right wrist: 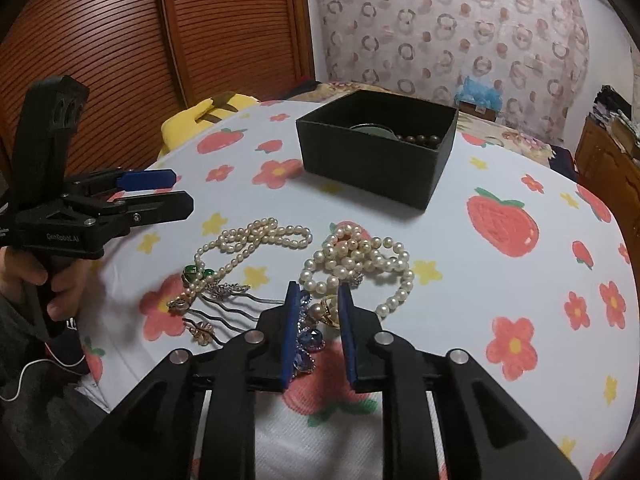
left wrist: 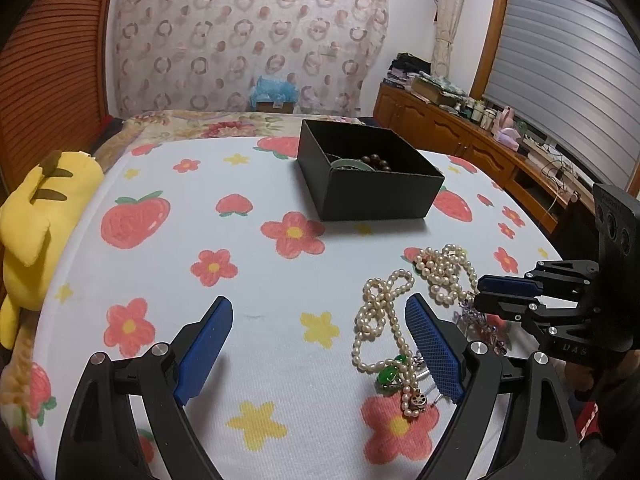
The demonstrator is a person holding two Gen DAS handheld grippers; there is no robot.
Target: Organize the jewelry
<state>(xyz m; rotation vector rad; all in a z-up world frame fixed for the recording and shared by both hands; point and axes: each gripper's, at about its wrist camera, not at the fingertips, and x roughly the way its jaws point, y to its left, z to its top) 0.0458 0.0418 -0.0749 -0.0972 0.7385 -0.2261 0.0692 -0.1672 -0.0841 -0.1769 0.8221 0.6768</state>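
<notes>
1. While the right hand-held gripper (right wrist: 318, 300) hangs low over the blue-stoned jewelled piece (right wrist: 306, 340), its fingers stand partly apart around it, gripping nothing — probably lined up for a pick.
2. The left hand-held gripper (left wrist: 320, 312) is spread wide and empty beside the long white pearl strand with green stones (left wrist: 380, 320).
3. The open black cardboard box (right wrist: 372, 160) farther back on the flower-printed bed cover (left wrist: 248, 312) already holds a dark bead bracelet (right wrist: 420, 139) — evidently the destination.

glossy pearl necklace (right wrist: 256, 240), matt black box (right wrist: 376, 160)
</notes>
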